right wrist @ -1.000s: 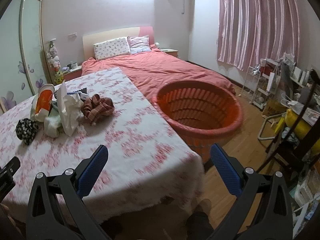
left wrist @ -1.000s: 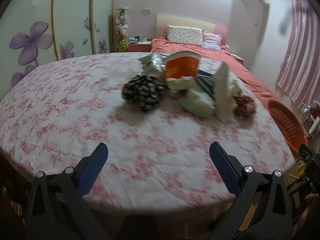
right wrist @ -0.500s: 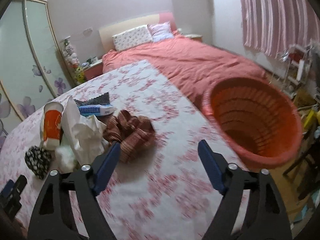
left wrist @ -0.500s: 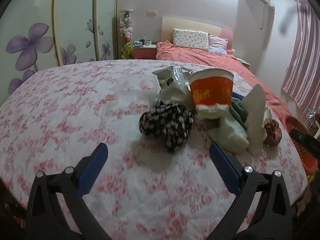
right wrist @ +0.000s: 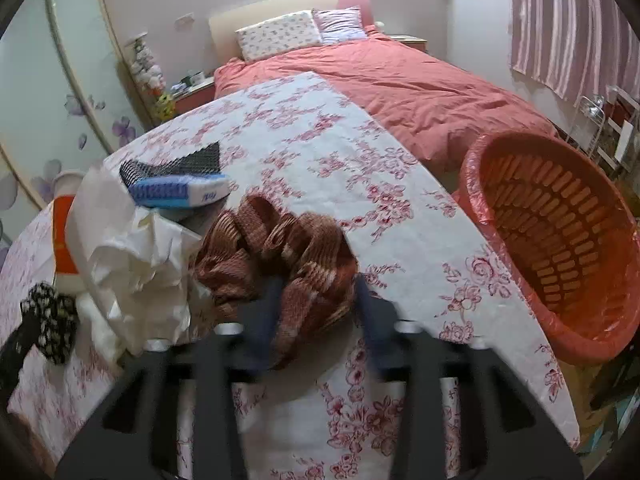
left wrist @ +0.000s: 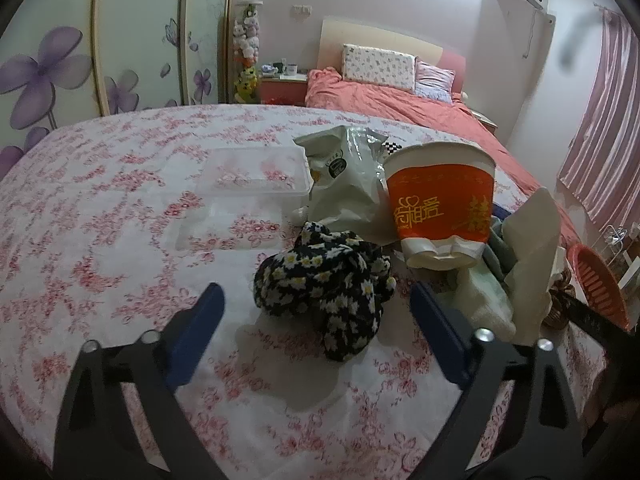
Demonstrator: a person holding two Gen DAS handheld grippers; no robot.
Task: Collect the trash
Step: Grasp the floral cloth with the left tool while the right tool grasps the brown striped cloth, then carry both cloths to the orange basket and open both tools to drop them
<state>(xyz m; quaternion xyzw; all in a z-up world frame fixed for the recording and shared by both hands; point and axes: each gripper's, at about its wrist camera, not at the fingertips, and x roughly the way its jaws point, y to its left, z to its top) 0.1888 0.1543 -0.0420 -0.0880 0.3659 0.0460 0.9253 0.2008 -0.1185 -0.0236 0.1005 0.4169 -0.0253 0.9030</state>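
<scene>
A pile of trash lies on the floral tablecloth [left wrist: 120, 200]. In the left wrist view, a black floral cloth [left wrist: 328, 292] sits between the blue fingers of my left gripper [left wrist: 318, 312], whose jaws are closing with gaps left on both sides. Behind it stand an orange paper cup [left wrist: 440, 208], a white snack bag [left wrist: 348, 184] and a clear plastic box [left wrist: 248, 184]. In the right wrist view, my right gripper [right wrist: 318, 304] is closing on a brown striped cloth [right wrist: 280, 248], and its pads touch the cloth's near end. An orange basket [right wrist: 560, 240] stands off the table's right edge.
White crumpled paper [right wrist: 132, 248], a blue tissue pack [right wrist: 180, 192] and a black mesh piece [right wrist: 176, 162] lie left of the brown cloth. A red bed [right wrist: 400, 80] is behind the table. Wardrobe doors [left wrist: 60, 60] line the left wall.
Both grippers moved forward over the table toward the pile. The left now straddles the black floral cloth and narrowed slightly. The right narrowed strongly around the brown striped cloth.
</scene>
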